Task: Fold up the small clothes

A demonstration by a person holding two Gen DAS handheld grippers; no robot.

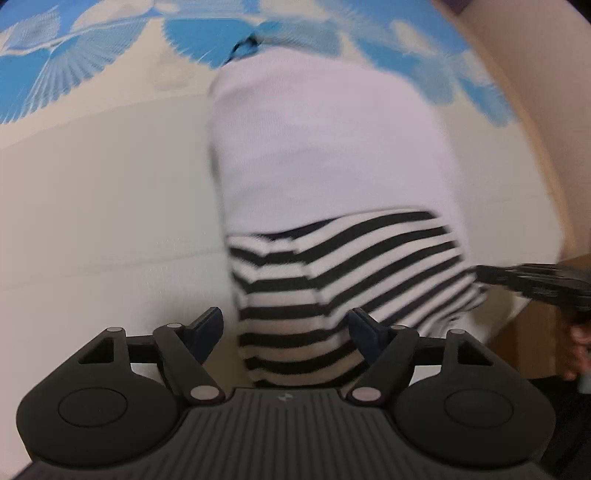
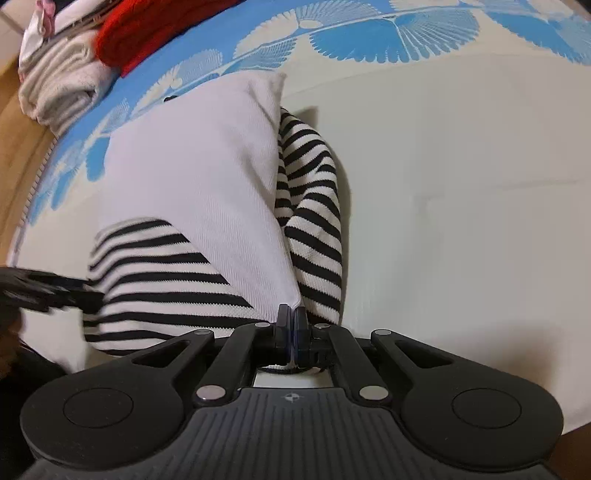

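Observation:
A small top with a white body (image 1: 325,147) and black-and-white striped sleeves (image 1: 332,266) lies on a cream sheet (image 1: 103,206) printed with blue flowers. In the left wrist view my left gripper (image 1: 286,328) is open. The striped sleeve end lies between its fingers, and neither pad presses on it. My right gripper (image 2: 293,321) is shut on the near corner of the top (image 2: 207,177), where the white body meets a striped sleeve (image 2: 314,221). Each gripper also shows blurred at the other view's edge: the right gripper (image 1: 517,282) and the left gripper (image 2: 55,291).
A pile of folded clothes sits at the far left of the right wrist view, with a red knit (image 2: 147,33) on top and a grey-white piece (image 2: 62,85) below. A wooden edge (image 2: 18,155) borders the sheet there. A person's hand (image 1: 578,350) shows at the left wrist view's right edge.

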